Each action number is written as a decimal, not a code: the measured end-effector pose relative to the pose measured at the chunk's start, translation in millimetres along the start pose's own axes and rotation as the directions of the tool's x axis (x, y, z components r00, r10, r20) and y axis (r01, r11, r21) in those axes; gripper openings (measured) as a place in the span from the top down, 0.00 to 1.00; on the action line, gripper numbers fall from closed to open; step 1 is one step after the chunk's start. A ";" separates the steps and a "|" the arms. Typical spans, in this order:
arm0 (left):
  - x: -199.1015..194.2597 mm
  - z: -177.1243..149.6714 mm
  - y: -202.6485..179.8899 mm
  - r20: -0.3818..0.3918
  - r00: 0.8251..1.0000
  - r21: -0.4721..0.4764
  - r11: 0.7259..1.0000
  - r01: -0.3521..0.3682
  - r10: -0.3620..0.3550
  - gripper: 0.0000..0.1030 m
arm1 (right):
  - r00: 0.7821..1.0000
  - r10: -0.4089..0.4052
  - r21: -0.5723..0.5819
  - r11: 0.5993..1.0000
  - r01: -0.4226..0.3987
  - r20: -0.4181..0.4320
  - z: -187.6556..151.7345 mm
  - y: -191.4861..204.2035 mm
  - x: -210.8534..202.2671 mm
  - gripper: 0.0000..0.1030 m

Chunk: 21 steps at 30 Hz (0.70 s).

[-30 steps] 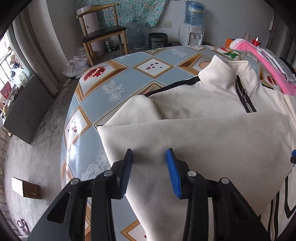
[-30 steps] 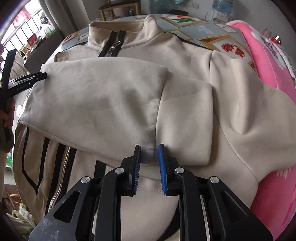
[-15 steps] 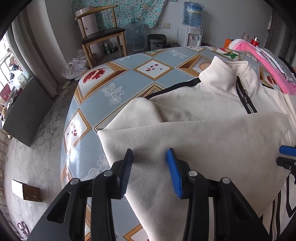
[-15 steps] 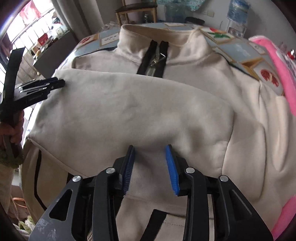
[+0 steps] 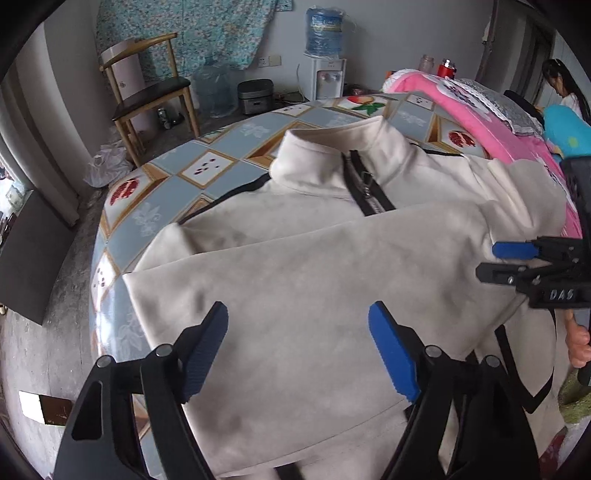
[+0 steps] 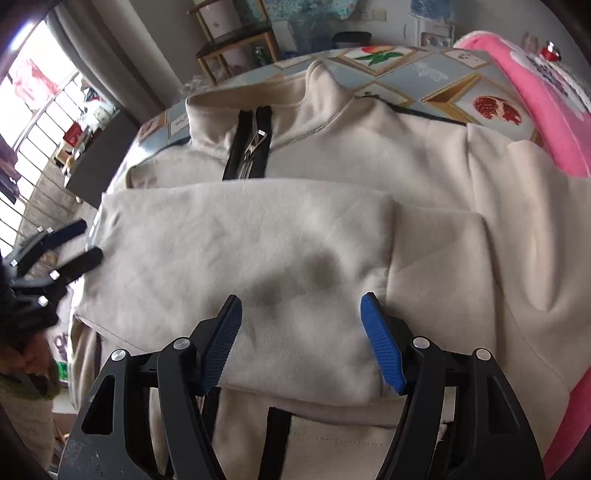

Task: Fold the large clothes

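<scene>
The blue ribbed fingers [image 5: 391,354] of the left gripper [image 5: 297,349] are spread wide above the cream fleece zip-up jacket [image 5: 314,266], pinching nothing. The right gripper [image 6: 301,341] is likewise spread wide, its blue fingers [image 6: 380,341] apart over the folded sleeve [image 6: 240,258] with nothing between them. In the left wrist view the right gripper also shows at the right edge, parted over the jacket's far side.

The jacket lies flat on a round table [image 5: 177,184] covered in a glossy blue oilcloth printed with pomegranates and leaf patterns in gold-edged diamonds. Its stand collar [image 6: 255,110] points away from the cameras, the black zipper [image 6: 247,147] partly open at the neck. One sleeve is laid across the chest; black stripes run along the hem nearest the grippers. A bright pink fleece blanket [image 6: 517,110] lies beside the jacket on its right, touching its shoulder.

Beyond the table stand a wooden chair with a dark seat [image 5: 151,92], a water dispenser topped by a blue bottle [image 5: 325,48], a grey rice cooker [image 5: 255,96] on the concrete floor, and a floral cloth [image 5: 184,29] hanging on the wall. A dark-haired person [image 5: 565,88] is at the far right.
</scene>
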<state>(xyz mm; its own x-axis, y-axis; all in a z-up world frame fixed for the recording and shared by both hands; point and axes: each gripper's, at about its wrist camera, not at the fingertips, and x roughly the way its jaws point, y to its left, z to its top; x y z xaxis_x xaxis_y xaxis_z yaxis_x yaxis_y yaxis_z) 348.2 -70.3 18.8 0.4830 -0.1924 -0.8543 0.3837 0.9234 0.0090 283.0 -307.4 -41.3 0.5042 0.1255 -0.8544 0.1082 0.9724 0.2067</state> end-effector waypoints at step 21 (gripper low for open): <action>59.2 1.2 -45.7 -0.076 0.997 -0.022 1.000 0.000 -0.002 0.22 | 0.932 -0.334 0.766 0.633 0.110 0.142 -57.7 -417.5 -228.6 0.22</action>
<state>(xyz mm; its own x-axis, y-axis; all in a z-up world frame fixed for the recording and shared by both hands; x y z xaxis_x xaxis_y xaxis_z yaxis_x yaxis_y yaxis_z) 360.3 -124.3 -31.5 0.4209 -0.1686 -0.8913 0.3663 0.9305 -0.0030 73.2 -730.7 40.3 0.5553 -0.2352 -0.7977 0.7803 0.4791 0.4020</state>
